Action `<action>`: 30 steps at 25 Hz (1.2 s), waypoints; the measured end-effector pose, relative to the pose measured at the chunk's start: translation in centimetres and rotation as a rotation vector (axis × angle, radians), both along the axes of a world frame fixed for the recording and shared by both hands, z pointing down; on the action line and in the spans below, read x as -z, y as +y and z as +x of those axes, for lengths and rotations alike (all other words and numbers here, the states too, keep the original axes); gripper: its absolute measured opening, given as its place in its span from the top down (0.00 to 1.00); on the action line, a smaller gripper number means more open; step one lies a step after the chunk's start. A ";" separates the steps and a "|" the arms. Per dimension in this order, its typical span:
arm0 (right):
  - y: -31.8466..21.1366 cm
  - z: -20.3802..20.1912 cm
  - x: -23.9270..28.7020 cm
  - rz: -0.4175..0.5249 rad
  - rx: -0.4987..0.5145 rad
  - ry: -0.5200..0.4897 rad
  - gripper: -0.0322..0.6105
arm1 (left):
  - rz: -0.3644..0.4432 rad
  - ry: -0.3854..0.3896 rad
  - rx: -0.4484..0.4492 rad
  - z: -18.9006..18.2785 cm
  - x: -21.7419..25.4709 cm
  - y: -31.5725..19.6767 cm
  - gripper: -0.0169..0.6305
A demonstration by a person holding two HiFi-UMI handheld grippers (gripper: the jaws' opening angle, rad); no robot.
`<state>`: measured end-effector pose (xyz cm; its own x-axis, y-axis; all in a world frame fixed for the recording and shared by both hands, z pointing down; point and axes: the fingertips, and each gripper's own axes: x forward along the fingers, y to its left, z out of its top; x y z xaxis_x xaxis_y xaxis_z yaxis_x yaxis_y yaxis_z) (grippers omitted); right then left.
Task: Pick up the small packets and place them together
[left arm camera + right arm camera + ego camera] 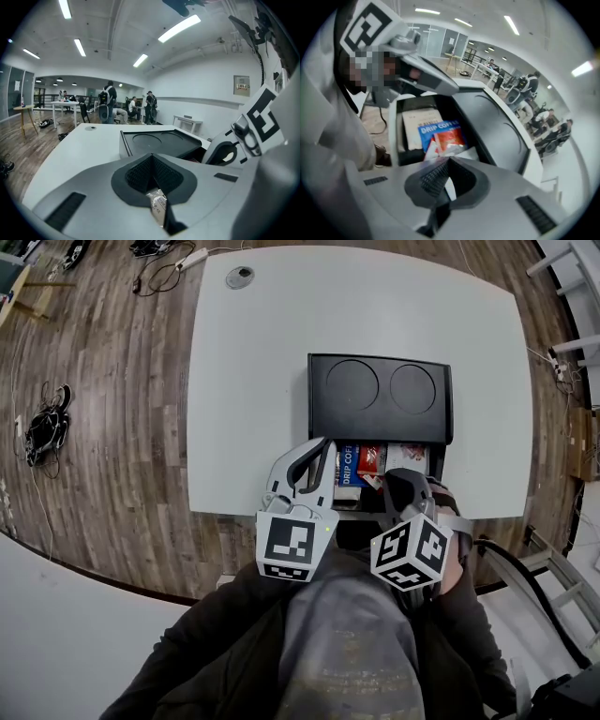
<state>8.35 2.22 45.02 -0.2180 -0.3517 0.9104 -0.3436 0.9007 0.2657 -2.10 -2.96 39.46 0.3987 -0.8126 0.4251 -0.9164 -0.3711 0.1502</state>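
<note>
Head view first: both grippers are parked at the open drawer (438,463) of the black box (380,390) on the white table (253,381). The left gripper (325,450) sits at the drawer's left edge. The right gripper (390,484) dips steeply into it, so it's the one closest to the pile. The blue packet (345,465) and red packet (371,457) lie side by side, long axes running away from the person.

Left gripper view: the left gripper (152,176) has its jaws pinched together on a small packet (158,206), clear-ish with print, hanging below the pads.

Right gripper view: the right gripper (449,168) is clamped too, with a white packet (449,188) between the pads. It's only a sliver, so I'm half guessing it's a packet. The blue packet (436,127) and red packet (450,138) sit just ahead of the tips.
</note>
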 end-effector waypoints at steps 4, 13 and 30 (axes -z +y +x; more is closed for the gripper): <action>-2.8 2.9 -1.3 0.054 -0.034 0.159 0.95 | -0.002 -0.004 -0.001 0.0 0.0 0.2 0.97; -1.7 1.4 -2.5 -0.017 0.029 0.170 0.95 | -0.009 -0.007 0.024 -1.0 -0.1 0.5 0.97; 0.9 -1.8 -1.3 -0.088 0.143 -0.023 0.94 | 0.000 -0.019 0.005 0.1 0.4 0.5 0.97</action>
<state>6.53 3.10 46.31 -0.2816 -0.2347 0.9304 -0.2153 0.9604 0.1771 -2.01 -2.42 39.03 0.3863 -0.8146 0.4327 -0.9210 -0.3665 0.1324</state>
